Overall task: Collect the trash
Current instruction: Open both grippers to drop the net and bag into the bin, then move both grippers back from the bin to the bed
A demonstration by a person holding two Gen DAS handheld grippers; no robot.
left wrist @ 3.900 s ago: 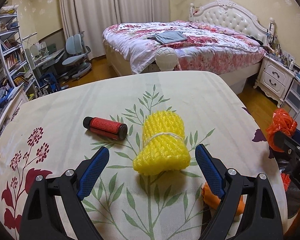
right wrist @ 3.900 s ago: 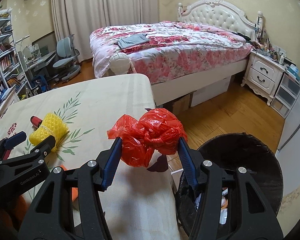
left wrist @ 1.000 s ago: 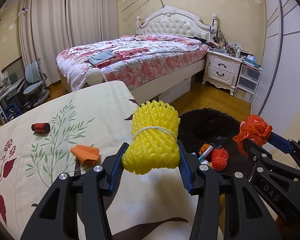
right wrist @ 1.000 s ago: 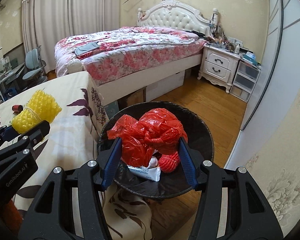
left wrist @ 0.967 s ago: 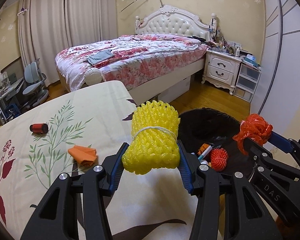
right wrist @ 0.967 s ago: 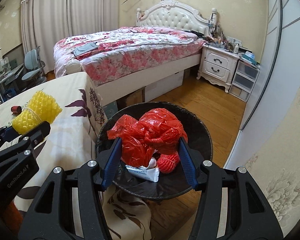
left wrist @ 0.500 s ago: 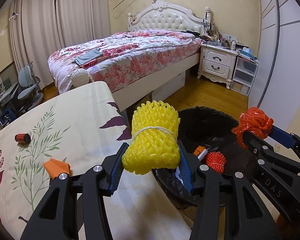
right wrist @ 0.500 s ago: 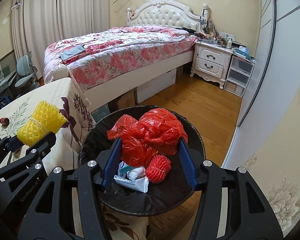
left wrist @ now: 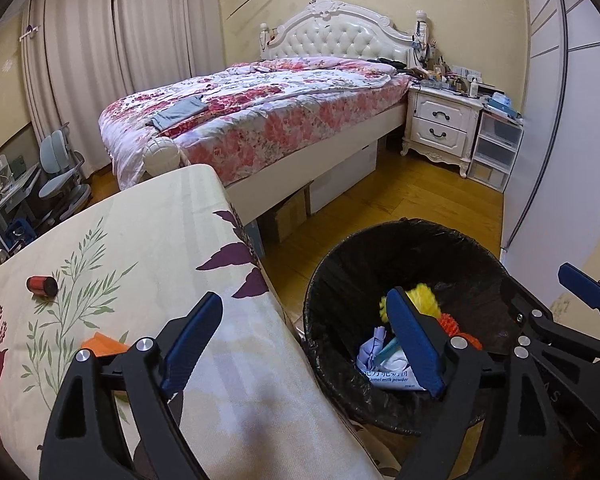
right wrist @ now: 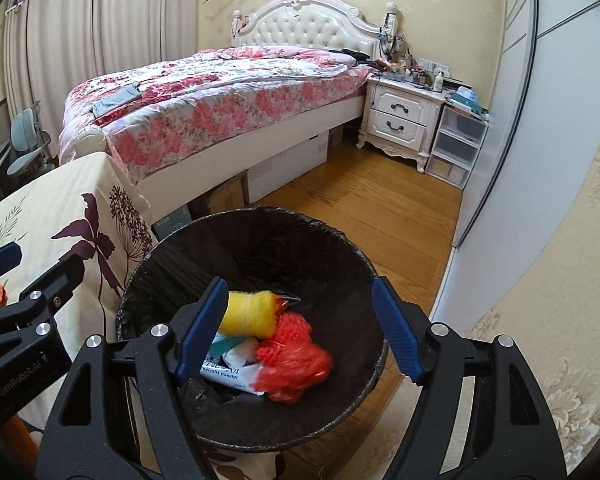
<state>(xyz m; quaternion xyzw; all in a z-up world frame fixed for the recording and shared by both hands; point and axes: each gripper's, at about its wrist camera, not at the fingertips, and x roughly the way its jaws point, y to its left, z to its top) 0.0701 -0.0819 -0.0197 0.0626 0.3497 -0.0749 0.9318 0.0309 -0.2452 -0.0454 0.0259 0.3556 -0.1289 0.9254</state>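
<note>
Hidden or unclear: the bin [right wrist: 342,248] hides much of its own floor under the heap; the orange scrap [left wrist: 106,344] on the table is half covered by the left gripper's frame, and in the right wrist view only its edge shows at the left border.
Blurred: the red plastic bag [right wrist: 296,364] is smeared and soft-edged, so I cannot tell whether it has come to rest.
Room: a bedroom with a floral-quilted bed [left wrist: 260,112], a white nightstand [left wrist: 440,124], pale curtains and a wooden floor [right wrist: 372,208].
Surface: a table under a cream leaf-print cloth [left wrist: 140,240], the bin standing just beside its edge.
Bin contents: the yellow foam net [right wrist: 252,314] lies at the back of the heap, the red bag in front of it, with white packaging [right wrist: 224,374] beneath — only part of its print can be read.
Left gripper [left wrist: 304,340]: jaws have just been opening, spread wide, nothing between them, over the table edge and bin rim.
Right gripper [right wrist: 300,328]: jaws have just been opening, released, above the bin.
Small item: a red cylinder [left wrist: 42,286] lies on the cloth, well apart from the bin.
</note>
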